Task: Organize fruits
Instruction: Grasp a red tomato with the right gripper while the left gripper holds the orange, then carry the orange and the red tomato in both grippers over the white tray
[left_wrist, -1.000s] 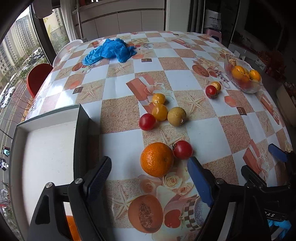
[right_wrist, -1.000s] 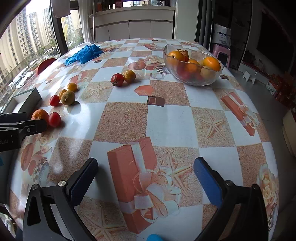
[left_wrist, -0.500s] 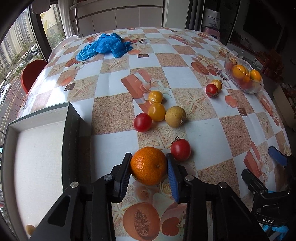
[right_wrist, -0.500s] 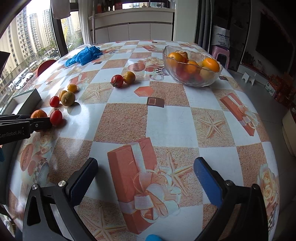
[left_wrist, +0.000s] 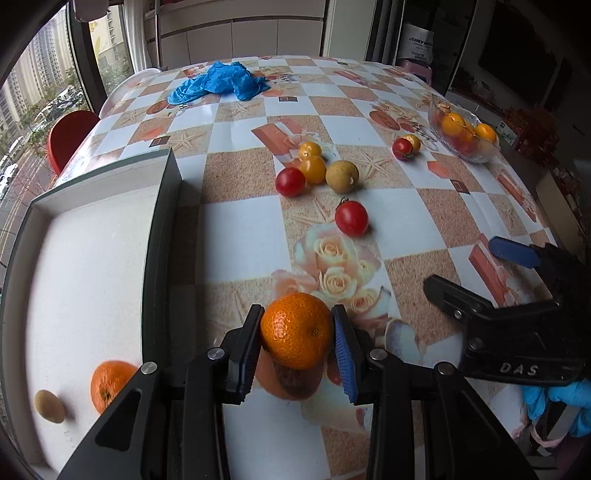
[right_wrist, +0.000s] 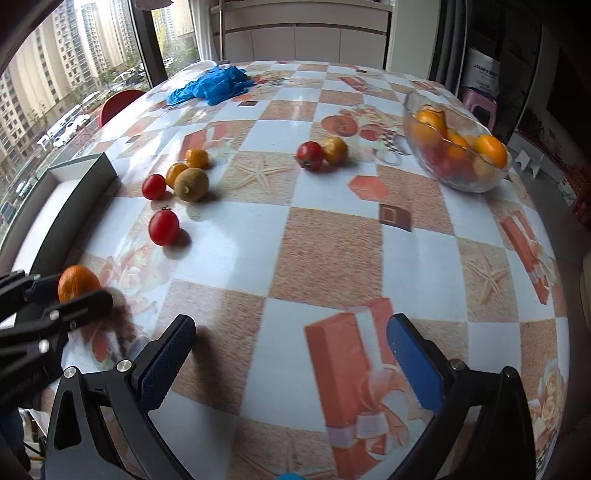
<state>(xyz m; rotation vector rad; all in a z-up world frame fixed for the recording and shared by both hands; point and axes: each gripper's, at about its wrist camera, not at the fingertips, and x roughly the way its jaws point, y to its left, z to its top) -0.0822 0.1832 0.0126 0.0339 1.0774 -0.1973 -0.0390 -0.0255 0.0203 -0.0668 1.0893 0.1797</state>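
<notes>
My left tongs (left_wrist: 297, 341) are now pinching the orange (left_wrist: 296, 329) and holding it off the tablecloth (left_wrist: 243, 236); a second ago they were spread around it as it sat beside the red tomato (left_wrist: 351, 218). They are pointing forward, just right of the tray (left_wrist: 162, 221), where another orange (left_wrist: 110, 384) and a small tan fruit (left_wrist: 50, 406) are lying. My right tongs (right_wrist: 291, 365) are still hovering spread wide, gripping nothing. Farther off, five loose fruits are sitting near the bowl (right_wrist: 458, 147).
</notes>
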